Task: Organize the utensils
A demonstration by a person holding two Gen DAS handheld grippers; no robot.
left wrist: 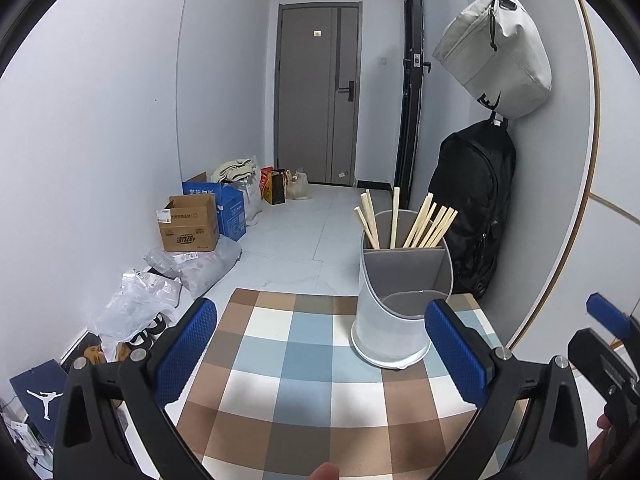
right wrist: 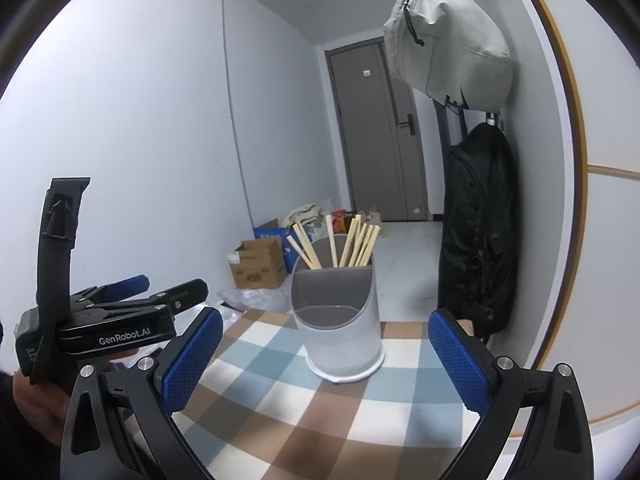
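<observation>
Two grippers: the left gripper (left wrist: 320, 356) and the right gripper (right wrist: 326, 360) both hang back from the utensil holder (left wrist: 394, 308), each with its blue-padded fingers spread wide and nothing between them.
Left tongs: apart and empty, the holder showing just inside the right-hand pad in the left wrist view.
Right tongs: apart and empty, the holder framed nearly midway between the pads in the right wrist view.
Why held so: judged from the pose, both tools are drawn back with nothing left to carry; no loose utensil shows on the checked tablecloth (left wrist: 280, 364).
Utensil holder: a pale grey cylinder with a slanted cut rim and a darker grey divider, standing upright on the far part of the cloth, toward the right-hand wall.
Chopsticks (left wrist: 428, 226): light wooden sticks, all in the rear compartment behind the divider, leaning fanwise, some left and more right.
Front compartment: looks empty.
Beyond the holder: a black backpack (left wrist: 476, 208) hangs on the wall just past it, a grey bag (left wrist: 496, 52) above that.
Task progress: seemingly at or near its end.
</observation>
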